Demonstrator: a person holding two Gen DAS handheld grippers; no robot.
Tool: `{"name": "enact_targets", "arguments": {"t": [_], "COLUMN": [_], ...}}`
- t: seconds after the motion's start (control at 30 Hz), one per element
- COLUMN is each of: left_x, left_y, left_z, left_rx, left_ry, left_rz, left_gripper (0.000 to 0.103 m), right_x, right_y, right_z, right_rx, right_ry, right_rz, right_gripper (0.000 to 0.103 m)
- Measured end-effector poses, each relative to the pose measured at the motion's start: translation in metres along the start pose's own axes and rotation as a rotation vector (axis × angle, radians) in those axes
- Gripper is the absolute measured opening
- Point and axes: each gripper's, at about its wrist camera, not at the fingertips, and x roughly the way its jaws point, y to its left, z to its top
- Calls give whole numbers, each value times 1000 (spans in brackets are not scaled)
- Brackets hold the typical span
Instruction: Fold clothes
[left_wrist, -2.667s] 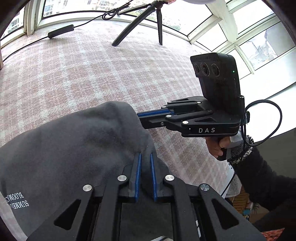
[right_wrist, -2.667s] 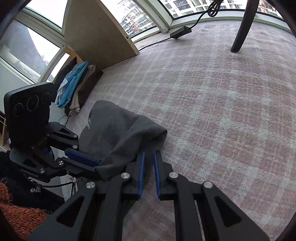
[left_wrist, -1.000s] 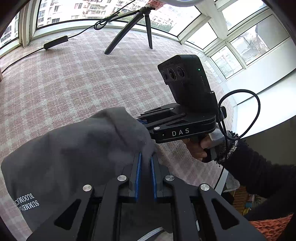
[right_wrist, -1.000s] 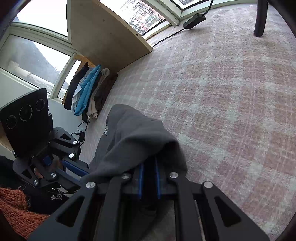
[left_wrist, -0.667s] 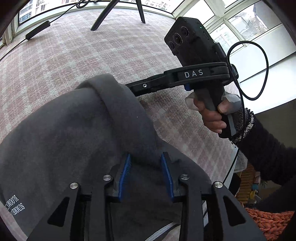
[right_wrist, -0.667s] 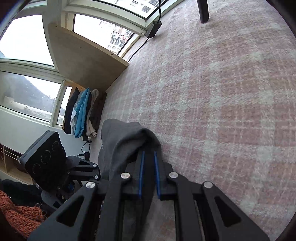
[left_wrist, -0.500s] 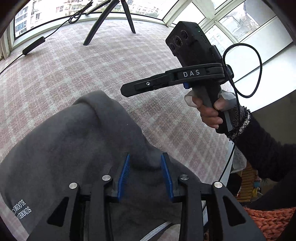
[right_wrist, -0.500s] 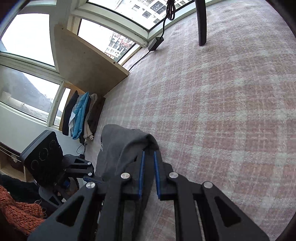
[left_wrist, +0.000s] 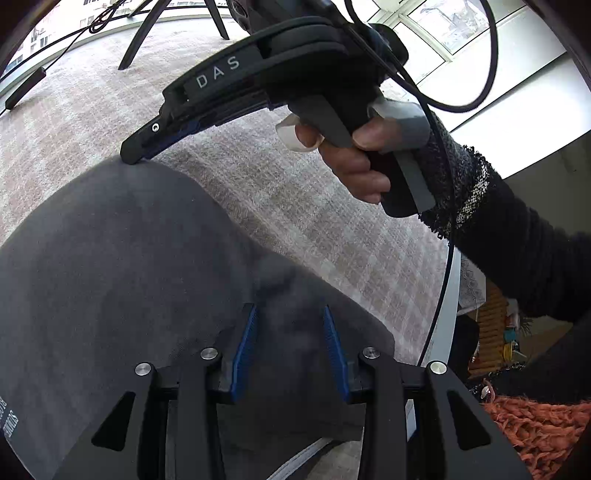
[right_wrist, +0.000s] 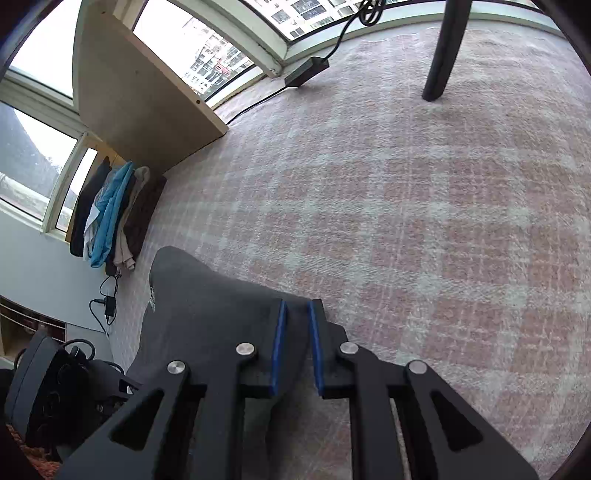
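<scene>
My left gripper (left_wrist: 290, 345) stands spread over the grey garment (left_wrist: 110, 266); my right gripper (right_wrist: 295, 345) pinches its fold. Garment lies folded on the carpet (right_wrist: 424, 221); release remains.

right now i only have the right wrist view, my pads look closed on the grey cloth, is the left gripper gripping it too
Observer: No. In the left wrist view the left gripper has its jaws apart. The grey garment lies between the pads, but they do not press on it.
Operator: where on the cloth is my right gripper from your side
Observer: The right gripper meets the far rounded edge of the folded garment, across the fold from the left gripper, which sits at the near edge.
</scene>
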Motion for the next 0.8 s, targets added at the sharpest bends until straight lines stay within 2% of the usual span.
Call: {"name": "enact_targets", "arguments": {"t": [0.07, 0.17, 0.23, 0.33, 0.4, 0.53, 0.6, 0.7, 0.8], "left_x": [-11, -44, -72, -111, -134, -145, -150, -154, -145], "left_y": [-3, 7, 20, 45, 61, 82, 88, 92, 93], "left_z": [-8, -27, -46, -89, -120, -174, -196, -209, -209], "left_rx": [-10, -94, -170, -294, -375, -502, -554, -578, -570], "left_ry": [-11, -76, -125, -193, -235, -241, -255, -304, -295], "left_rz": [-10, 1, 35, 98, 140, 231, 244, 192, 195], "left_gripper": [34, 34, 37, 38, 39, 40, 40, 45, 49], "right_x": [-18, -42, -57, -74, -70, -64, -73, -90, -78], "right_y": [3, 23, 37, 51, 56, 72, 81, 94, 100], "right_z": [-2, -25, -46, -95, -128, -189, -200, -210, -206], "right_rx": [3, -22, -36, -32, -10, -1, 1, 6, 15], "right_ry": [-36, -52, -55, -41, 17, 124, 92, 15, -23], "right_rz": [-14, 12, 16, -33, -77, -169, -184, -194, -238], "right_gripper": [13, 19, 33, 34, 34, 32, 32, 34, 63]}}
